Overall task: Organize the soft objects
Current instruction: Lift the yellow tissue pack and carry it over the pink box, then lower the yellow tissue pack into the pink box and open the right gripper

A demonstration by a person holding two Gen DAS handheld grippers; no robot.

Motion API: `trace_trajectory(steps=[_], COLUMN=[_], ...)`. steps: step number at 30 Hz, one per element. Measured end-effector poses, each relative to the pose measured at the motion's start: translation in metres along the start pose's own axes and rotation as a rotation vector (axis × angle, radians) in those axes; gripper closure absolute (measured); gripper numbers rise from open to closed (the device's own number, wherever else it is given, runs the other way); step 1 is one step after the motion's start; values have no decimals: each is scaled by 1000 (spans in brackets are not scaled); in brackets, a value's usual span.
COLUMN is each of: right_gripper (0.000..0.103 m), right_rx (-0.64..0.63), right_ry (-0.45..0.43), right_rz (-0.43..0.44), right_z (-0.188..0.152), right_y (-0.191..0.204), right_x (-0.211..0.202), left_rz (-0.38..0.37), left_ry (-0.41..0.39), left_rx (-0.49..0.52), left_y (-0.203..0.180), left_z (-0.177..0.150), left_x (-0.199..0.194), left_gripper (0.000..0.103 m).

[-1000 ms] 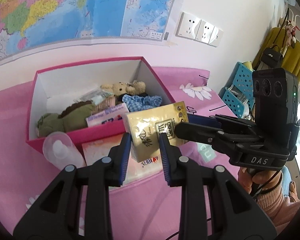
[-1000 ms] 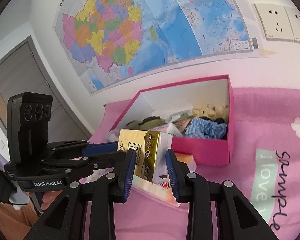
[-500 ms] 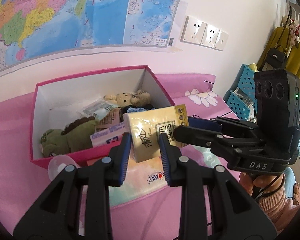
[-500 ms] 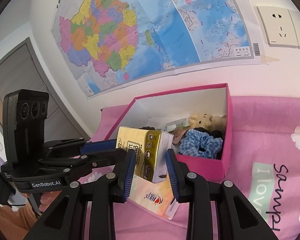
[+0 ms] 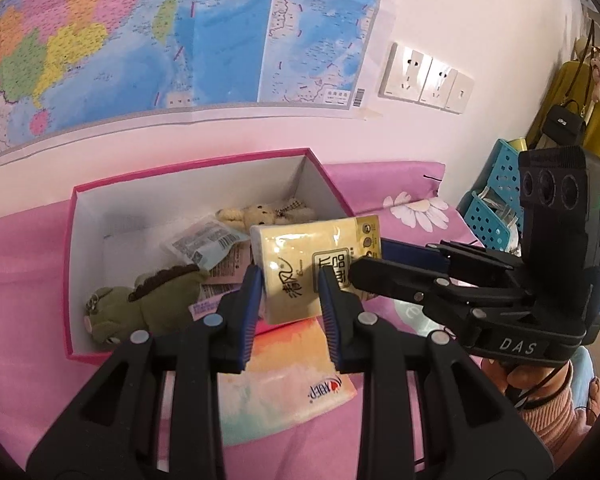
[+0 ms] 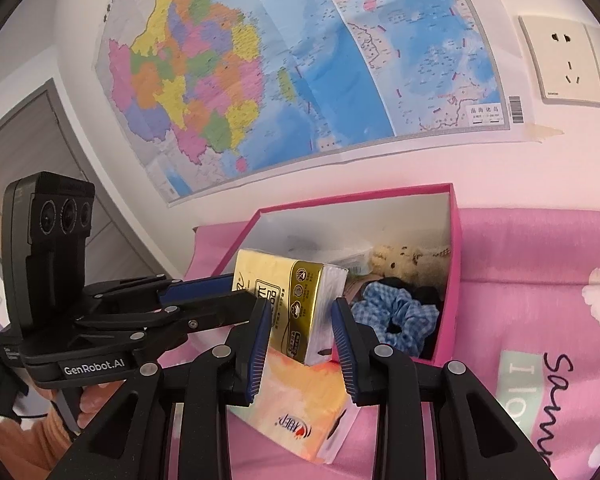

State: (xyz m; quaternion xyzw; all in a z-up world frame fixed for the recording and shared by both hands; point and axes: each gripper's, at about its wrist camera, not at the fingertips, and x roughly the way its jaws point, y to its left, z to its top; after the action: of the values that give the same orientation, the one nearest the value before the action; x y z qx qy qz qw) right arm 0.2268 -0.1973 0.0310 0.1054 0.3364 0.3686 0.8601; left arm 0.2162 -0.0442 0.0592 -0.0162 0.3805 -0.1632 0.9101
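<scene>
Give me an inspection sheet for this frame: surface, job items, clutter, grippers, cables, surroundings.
Surface: pink floral bedsheet.
Job's things: yellow tissue pack held up over the near edge of the pink box; box holds green dinosaur plush, small teddy bears, blue checked scrunchie, plastic packets.
Clutter: orange tissue pack lying on the sheet in front of the box.
Grippers: left gripper and right gripper both clamp the yellow tissue pack.
Cables: thin black cable below the right gripper.
Surroundings: wall map, wall sockets, blue baskets, hanging yellow garment.
</scene>
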Motion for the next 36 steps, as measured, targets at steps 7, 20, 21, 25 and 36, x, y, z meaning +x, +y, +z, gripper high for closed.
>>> trace_trajectory(steps=[7, 20, 21, 25, 36], right_gripper=[71, 71, 71, 71, 71], right_rx=[12, 74, 83, 99, 109], right_ry=[-11, -7, -7, -1, 30], right_rz=[-17, -16, -20, -28, -65], right_z=[15, 20, 20, 21, 24], right_y=[-8, -22, -24, -28, -35], right_x=[9, 24, 26, 32, 53], left_rz=[17, 34, 33, 39, 66], left_ry=[0, 19, 21, 31, 65], left_rx=[-9, -22, -25, -34, -50], left_y=[4, 14, 14, 16, 20], left_z=[12, 23, 23, 24, 27], left_x=[10, 30, 31, 37, 51], left_gripper=[73, 73, 73, 73, 73])
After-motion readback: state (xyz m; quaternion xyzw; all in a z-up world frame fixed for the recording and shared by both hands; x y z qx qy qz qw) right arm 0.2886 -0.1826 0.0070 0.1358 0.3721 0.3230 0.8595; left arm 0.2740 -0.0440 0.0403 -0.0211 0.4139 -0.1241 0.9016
